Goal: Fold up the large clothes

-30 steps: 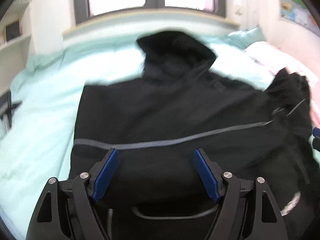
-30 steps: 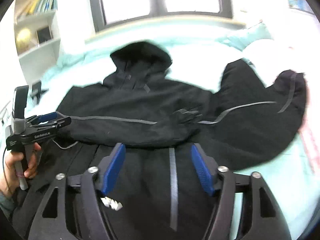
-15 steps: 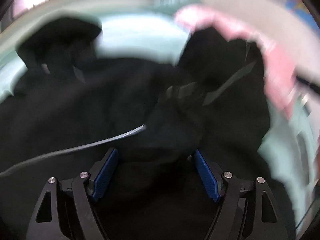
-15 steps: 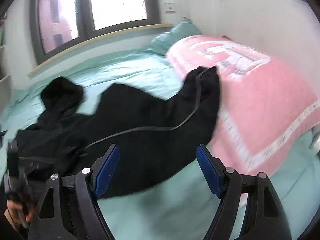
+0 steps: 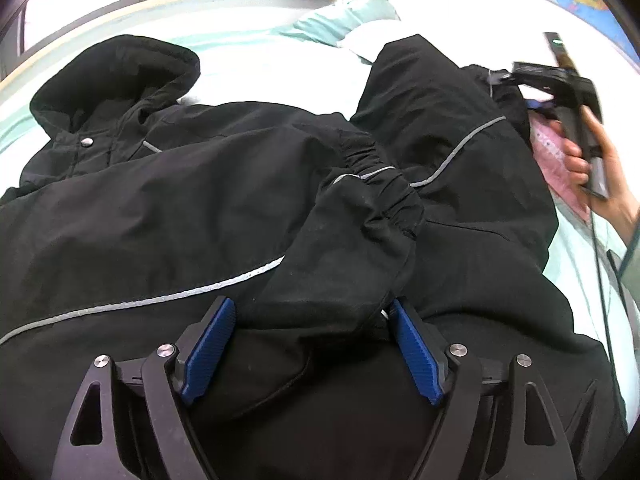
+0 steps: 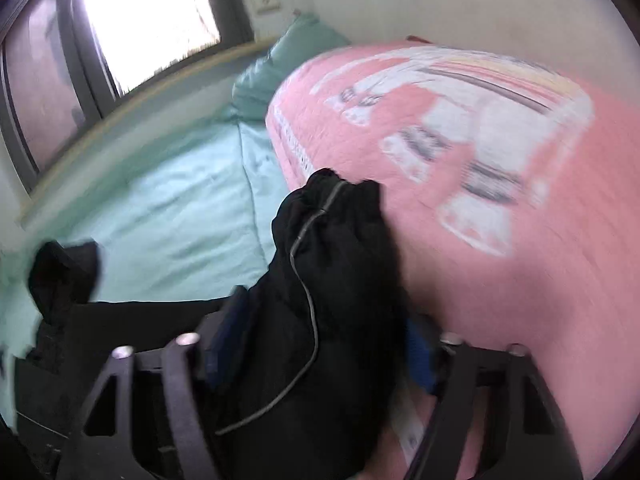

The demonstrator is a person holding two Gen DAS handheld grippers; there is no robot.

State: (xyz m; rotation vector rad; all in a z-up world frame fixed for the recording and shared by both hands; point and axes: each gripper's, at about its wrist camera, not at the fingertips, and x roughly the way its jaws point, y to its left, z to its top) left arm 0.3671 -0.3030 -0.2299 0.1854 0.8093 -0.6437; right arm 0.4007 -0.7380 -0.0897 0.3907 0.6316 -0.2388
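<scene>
Jacket [image 5: 168, 216] (matte black, elastic-gathered cuffs) lies crumpled between both open claws.

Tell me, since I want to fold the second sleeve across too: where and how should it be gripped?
Grip the sleeve just below its gathered cuff, probably. The cuff lies on the pink blanket, and the sleeve runs back between the right gripper's jaws. Come along its length from the jacket's body side, jaws straddling its width.
</scene>
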